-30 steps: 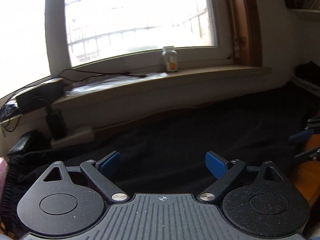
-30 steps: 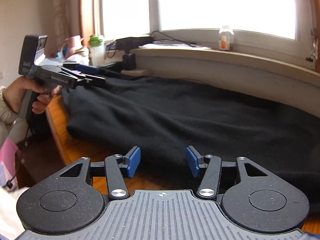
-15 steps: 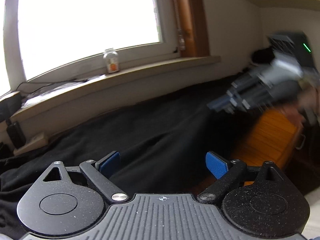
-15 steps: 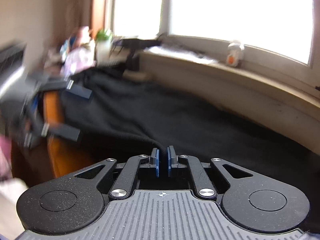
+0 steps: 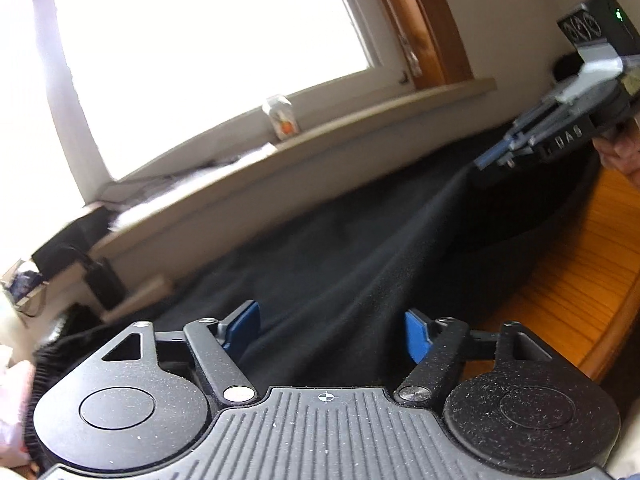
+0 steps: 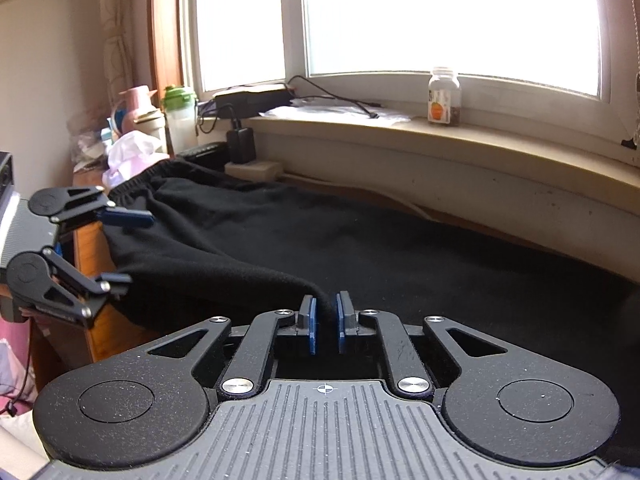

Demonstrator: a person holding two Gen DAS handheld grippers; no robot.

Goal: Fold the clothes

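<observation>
A black garment (image 6: 360,248) lies spread over the wooden table (image 6: 88,248) below the window, its ribbed waistband at the far left. My right gripper (image 6: 325,320) is shut on a pinched fold of its near edge, and the cloth rises in a ridge up to the pads. The left wrist view shows that gripper (image 5: 486,160) at upper right, with the garment (image 5: 340,248) pulled up towards it. My left gripper (image 5: 330,332) is rolled sideways and its jaws are closing, still wide apart around the cloth's edge. From the right wrist, the left gripper (image 6: 124,246) has one finger above the cloth and one below.
A jar (image 6: 443,96), papers and a cable sit on the window sill. A charger (image 6: 241,146) in a power strip, a green-lidded bottle (image 6: 180,116), cups and a pink cloth (image 6: 132,152) crowd the far left. Bare table (image 5: 580,272) shows at right, by a hand (image 5: 616,156).
My right gripper went from open to shut on the garment's edge and raised it. My left gripper swung in to the cloth's edge, rolled, and its jaws narrowed around the cloth.
</observation>
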